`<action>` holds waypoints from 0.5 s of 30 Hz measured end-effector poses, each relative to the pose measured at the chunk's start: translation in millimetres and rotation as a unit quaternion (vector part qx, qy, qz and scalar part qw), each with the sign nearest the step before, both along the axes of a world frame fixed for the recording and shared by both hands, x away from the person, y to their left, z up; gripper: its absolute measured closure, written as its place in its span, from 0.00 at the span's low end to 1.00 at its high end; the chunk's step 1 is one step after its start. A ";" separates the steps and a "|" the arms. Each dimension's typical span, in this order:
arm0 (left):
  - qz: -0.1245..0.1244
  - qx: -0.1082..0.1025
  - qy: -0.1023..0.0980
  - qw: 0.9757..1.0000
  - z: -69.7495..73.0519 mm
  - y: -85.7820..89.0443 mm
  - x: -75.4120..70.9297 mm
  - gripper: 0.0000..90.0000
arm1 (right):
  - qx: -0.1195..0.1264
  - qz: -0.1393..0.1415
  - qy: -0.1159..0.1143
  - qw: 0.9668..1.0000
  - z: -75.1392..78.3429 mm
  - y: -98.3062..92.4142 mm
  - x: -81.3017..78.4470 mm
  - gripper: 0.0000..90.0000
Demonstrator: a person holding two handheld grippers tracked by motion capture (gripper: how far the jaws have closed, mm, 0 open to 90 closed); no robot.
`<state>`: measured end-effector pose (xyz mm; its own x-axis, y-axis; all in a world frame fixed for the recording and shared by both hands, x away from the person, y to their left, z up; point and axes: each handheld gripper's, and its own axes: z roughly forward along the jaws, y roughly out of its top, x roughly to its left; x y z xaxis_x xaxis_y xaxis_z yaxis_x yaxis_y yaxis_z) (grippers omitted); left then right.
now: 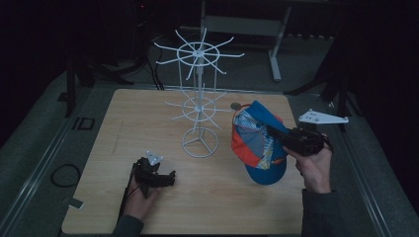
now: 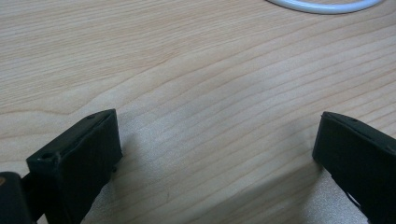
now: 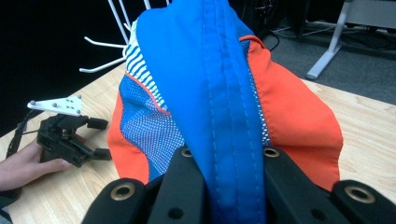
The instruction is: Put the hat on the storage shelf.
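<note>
The left gripper [image 1: 168, 177] rests low over the wooden surface [image 1: 148, 123] near its front edge, held in the person's left hand [image 1: 141, 197]. Its fingers [image 2: 77, 158] stand wide apart with nothing between them; in the left gripper view only bare wood grain lies in the gap, and a curve of the white ring base [image 2: 322, 7] shows well ahead of the fingertips. A grey three-cornered plate [image 1: 154, 158] sits on top of this gripper.

Beyond and to the right of those fingers stands a white wire rack [image 1: 199, 98], upright on its round base, with two tiers of thin spokes spreading from a central post.

Further right, the right gripper [image 1: 272, 132] is held above the surface in the person's right hand [image 1: 314, 168]. Its fingers [image 3: 187, 182] are closed on a blue, orange and white cap [image 1: 257, 143], pinching a blue stitched band of the fabric between them. The cap hangs from the fingers toward the rack, its blue brim lowest, close to or touching the wood; I cannot tell which. In the right gripper view the cap's mesh and orange panels rise directly ahead of the fingers, with the left gripper well off to the side beyond them. A small round object [image 1: 236, 105] lies on the surface just past the cap; too small to identify.
</note>
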<state>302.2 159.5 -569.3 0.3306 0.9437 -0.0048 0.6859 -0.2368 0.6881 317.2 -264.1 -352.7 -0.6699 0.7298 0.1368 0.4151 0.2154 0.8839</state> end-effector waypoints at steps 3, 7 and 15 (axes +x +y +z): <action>0.000 0.000 0.000 1.000 0.0 0.0 0.0 0.02 | 0.002 0.000 -0.002 1.000 2.9 -1.1 -0.9 0.96; 0.000 0.000 0.000 1.000 0.0 0.0 0.0 0.02 | 0.007 0.003 -0.001 1.000 6.9 -2.7 -1.6 0.96; 0.000 0.000 0.000 1.000 0.0 0.0 0.0 0.02 | 0.014 0.007 -0.008 1.000 12.9 -4.2 -3.1 0.96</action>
